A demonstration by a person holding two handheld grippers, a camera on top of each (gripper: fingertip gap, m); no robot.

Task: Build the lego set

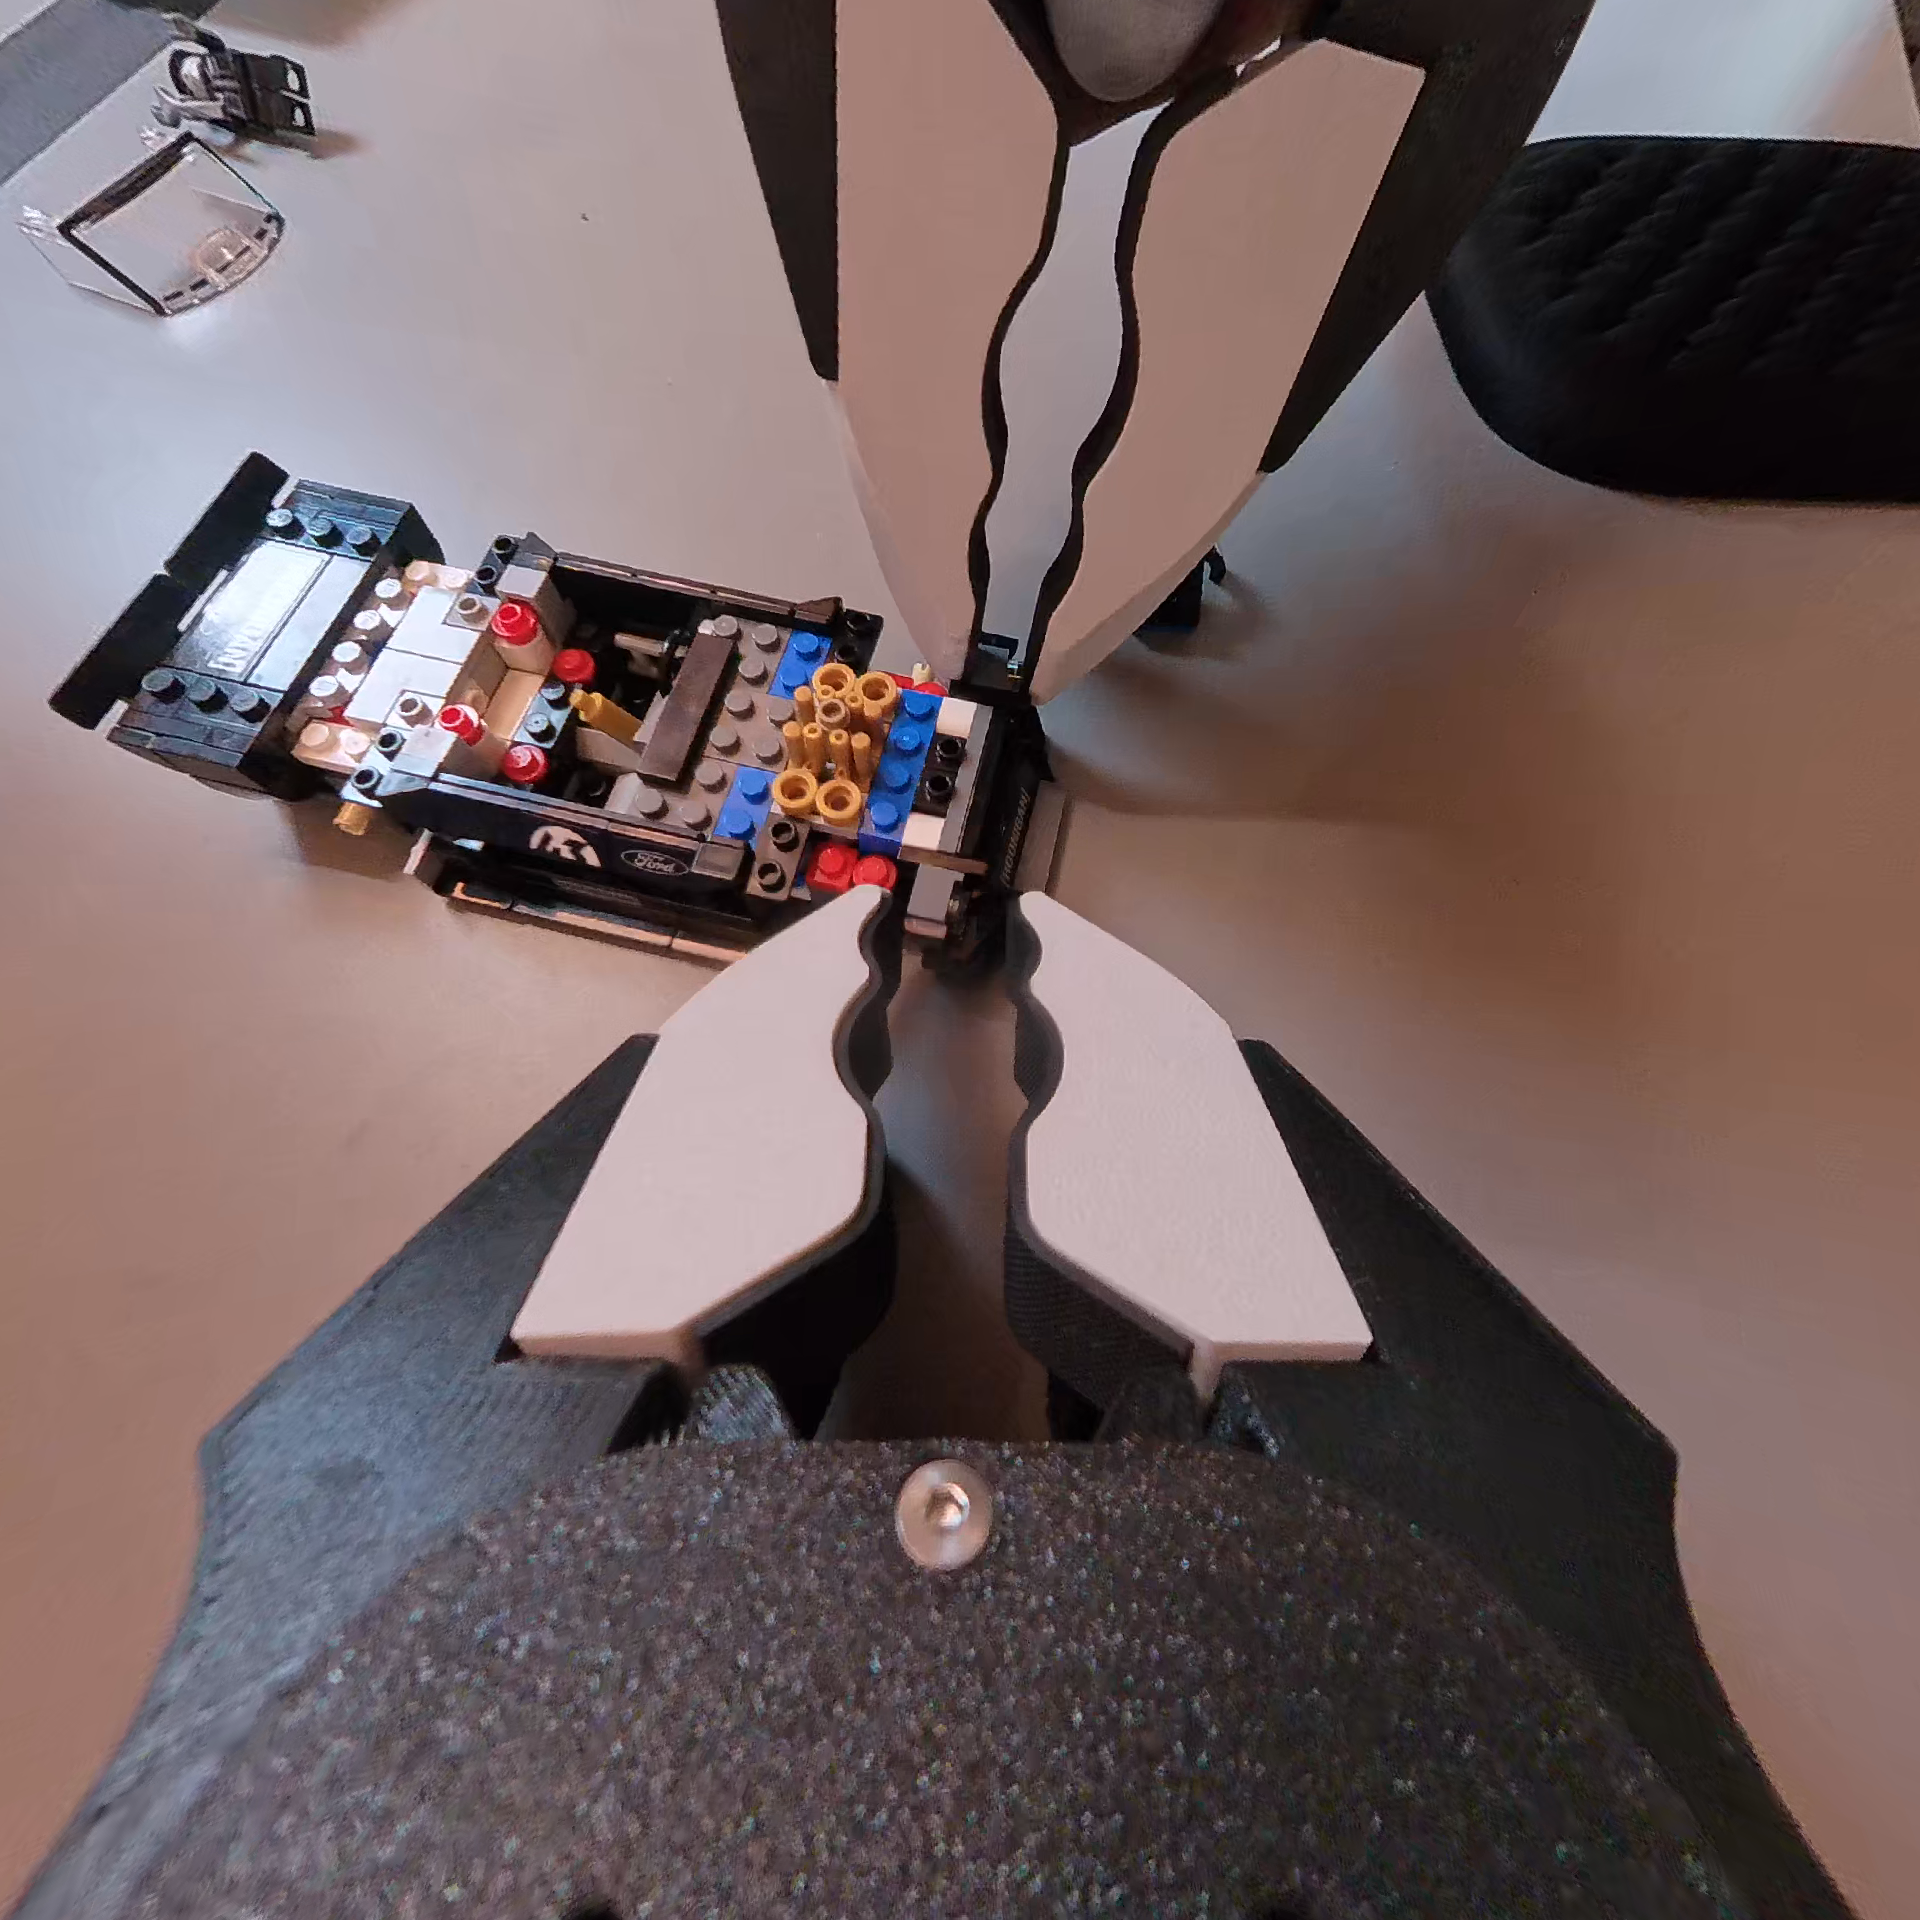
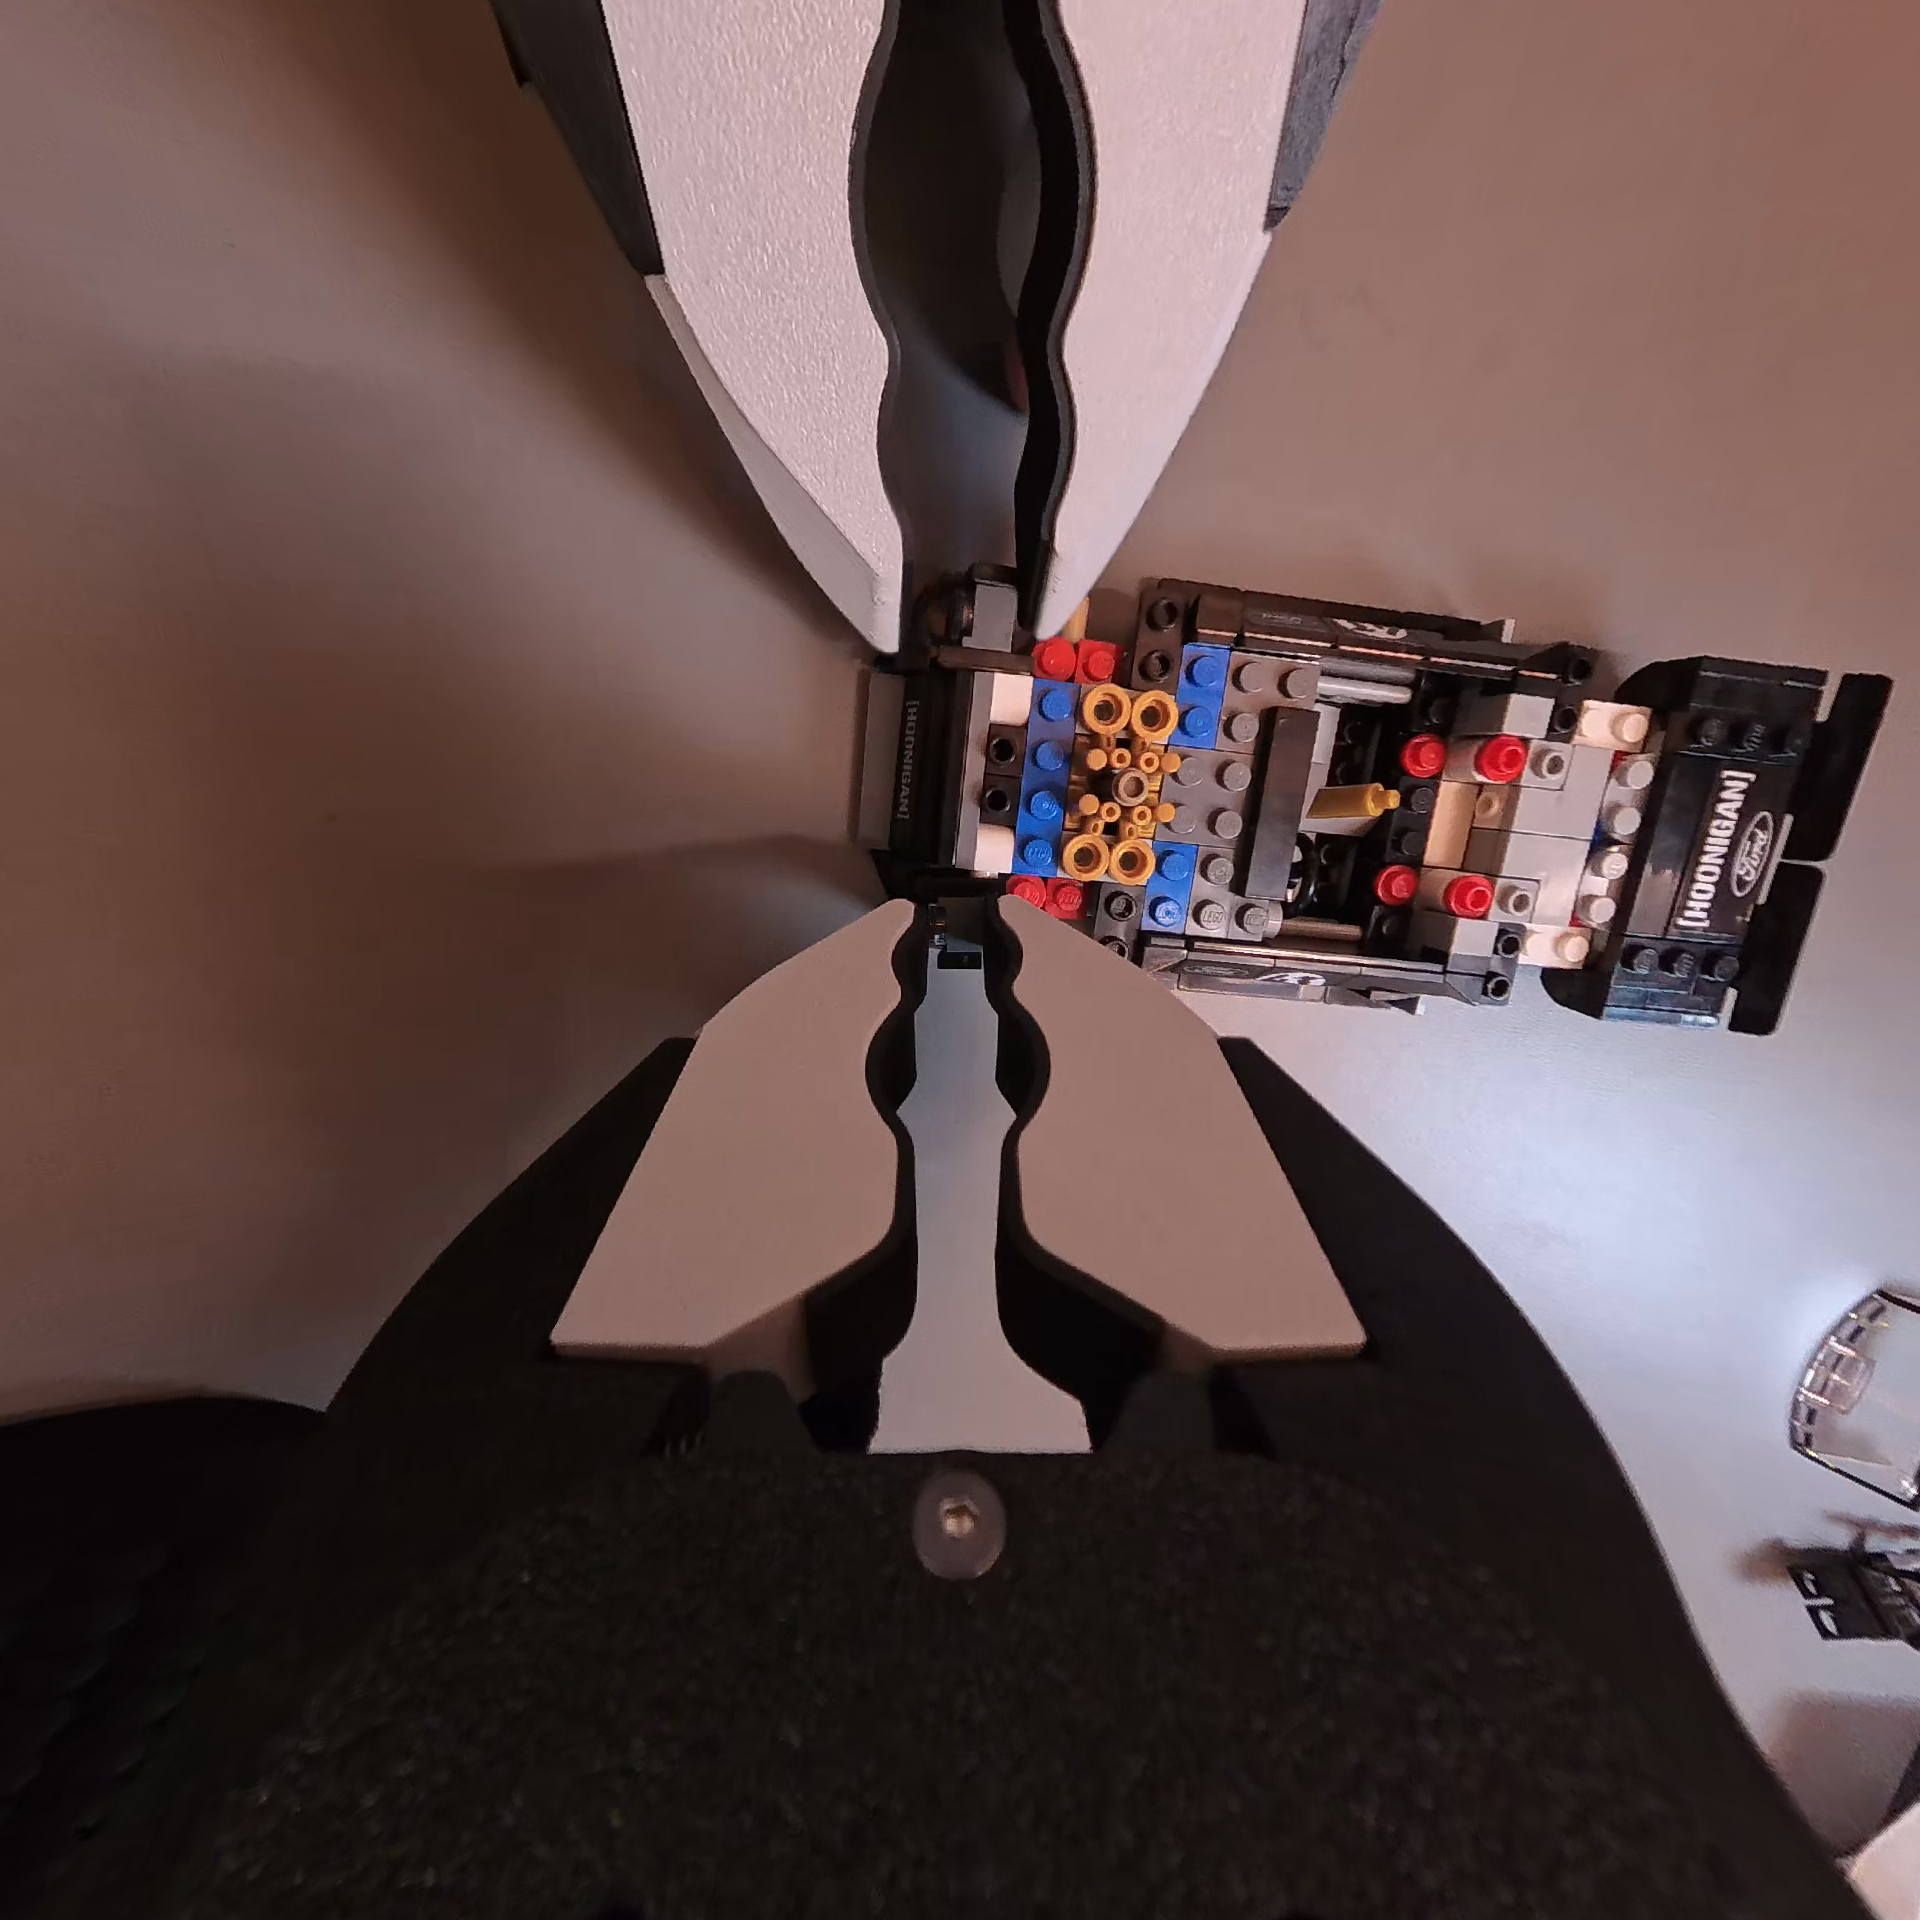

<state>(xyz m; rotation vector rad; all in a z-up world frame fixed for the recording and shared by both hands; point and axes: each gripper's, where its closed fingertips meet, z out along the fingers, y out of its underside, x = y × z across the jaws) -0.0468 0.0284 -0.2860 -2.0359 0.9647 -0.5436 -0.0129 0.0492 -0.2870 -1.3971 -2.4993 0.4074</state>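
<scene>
1. Lego car [image 1: 582,727] flat on the table [image 1: 1351,1039], long axis crosswise to both hand-held grippers, engine end between them.
2. Left hand-held gripper [image 1: 951,914] slightly parted, tips astride the near corner; whether clamped, cannot tell.
3. Right hand-held gripper [image 2: 956,920] pinching a small black piece [image 2: 958,951] just beside the opposite corner.

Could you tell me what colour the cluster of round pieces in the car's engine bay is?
Gold, best seen in the right wrist view.
</scene>
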